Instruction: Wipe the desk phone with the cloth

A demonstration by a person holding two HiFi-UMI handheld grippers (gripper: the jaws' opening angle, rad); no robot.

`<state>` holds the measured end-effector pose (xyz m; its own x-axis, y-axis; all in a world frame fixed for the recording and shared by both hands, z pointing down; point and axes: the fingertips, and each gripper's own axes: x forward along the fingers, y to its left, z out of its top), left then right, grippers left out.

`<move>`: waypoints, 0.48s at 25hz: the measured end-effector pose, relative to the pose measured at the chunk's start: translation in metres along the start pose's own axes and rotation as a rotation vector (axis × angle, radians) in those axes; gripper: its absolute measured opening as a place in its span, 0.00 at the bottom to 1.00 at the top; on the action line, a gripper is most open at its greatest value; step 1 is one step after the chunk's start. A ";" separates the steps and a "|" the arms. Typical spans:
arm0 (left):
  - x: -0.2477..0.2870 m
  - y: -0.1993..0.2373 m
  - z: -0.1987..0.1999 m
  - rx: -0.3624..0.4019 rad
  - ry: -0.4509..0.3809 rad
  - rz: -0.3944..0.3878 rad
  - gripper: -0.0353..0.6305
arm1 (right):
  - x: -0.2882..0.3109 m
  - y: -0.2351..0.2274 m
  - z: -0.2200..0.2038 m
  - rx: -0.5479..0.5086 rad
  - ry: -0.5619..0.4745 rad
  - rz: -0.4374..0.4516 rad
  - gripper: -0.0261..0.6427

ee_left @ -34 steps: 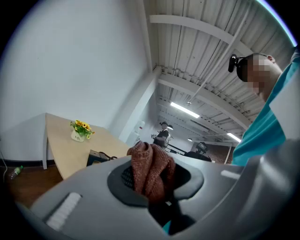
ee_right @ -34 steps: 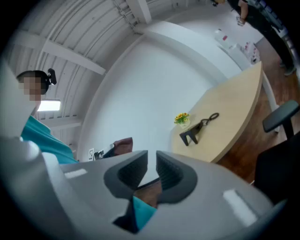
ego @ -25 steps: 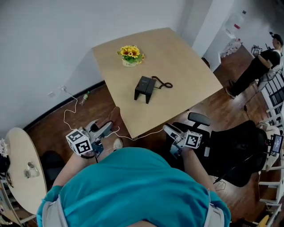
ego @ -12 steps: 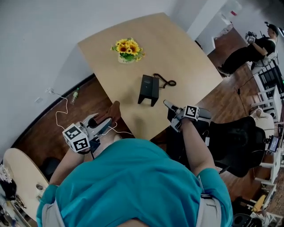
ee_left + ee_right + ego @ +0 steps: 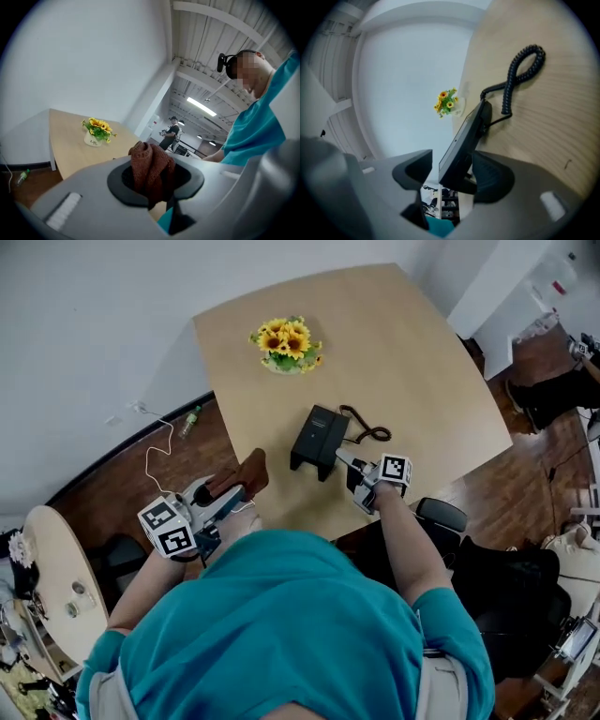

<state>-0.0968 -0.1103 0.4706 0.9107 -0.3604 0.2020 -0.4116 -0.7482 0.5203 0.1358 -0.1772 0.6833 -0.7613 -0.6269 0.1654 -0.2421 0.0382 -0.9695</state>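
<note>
Grips the brown cloth (image 5: 246, 475) tight in the left gripper (image 5: 234, 491), well short of the desk phone (image 5: 317, 439), at its near-left. Straddles the phone's near edge with the right gripper (image 5: 452, 176), jaws opening, pads not clamped on it. Risks shoving or tipping the slanted phone if closed off-centre. Risks snagging the coiled cord (image 5: 367, 429), just right of the phone, and dragging it mid-wipe.

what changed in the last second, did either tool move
The right tool moved forward from off the table up to the desk phone; its jaws are opening with the phone's edge between them, not gripped. The left tool still holds the brown cloth near the table edge. Phone and flowers stayed put.
</note>
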 end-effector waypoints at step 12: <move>0.009 0.037 -0.003 -0.048 0.112 -0.044 0.19 | 0.026 -0.029 0.003 0.205 -0.125 0.138 0.37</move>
<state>-0.1032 -0.1397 0.4941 0.9271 -0.2618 0.2682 -0.3717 -0.7335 0.5691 0.1248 -0.1963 0.7153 -0.6956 -0.7182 0.0176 -0.0043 -0.0203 -0.9998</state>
